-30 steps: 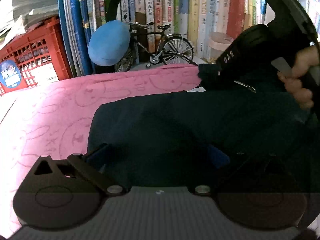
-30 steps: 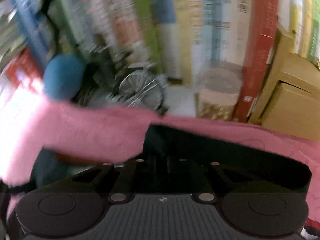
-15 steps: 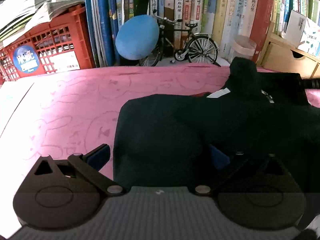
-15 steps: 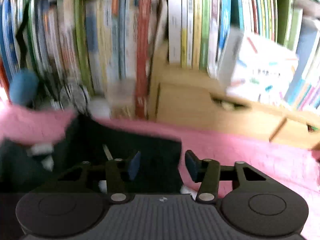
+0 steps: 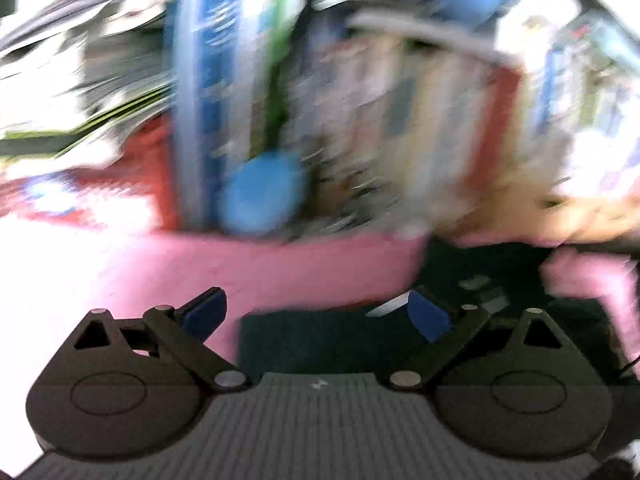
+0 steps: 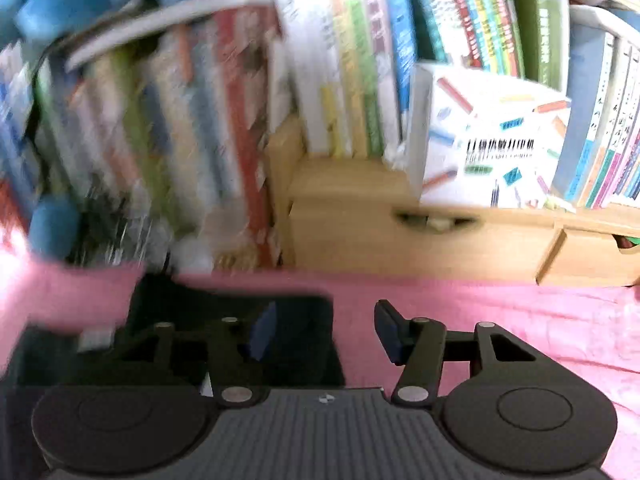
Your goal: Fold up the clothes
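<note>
Both the left gripper (image 5: 316,316) and right gripper (image 6: 324,334) hang spread wide with nothing in them, dark garment (image 5: 320,340) bunched just ahead and below on the pink cloth (image 6: 500,320), too blurry to judge how folded.

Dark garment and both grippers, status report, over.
Left gripper open, empty. Right gripper open, empty. Dark garment lying on the pink cloth, in front of both grippers. Left view blurred; nothing seen in the way.

One dark garment (image 6: 232,320) on one pink cloth (image 6: 500,320); two wooden drawers (image 6: 400,236); one blue cap (image 5: 260,192).
</note>
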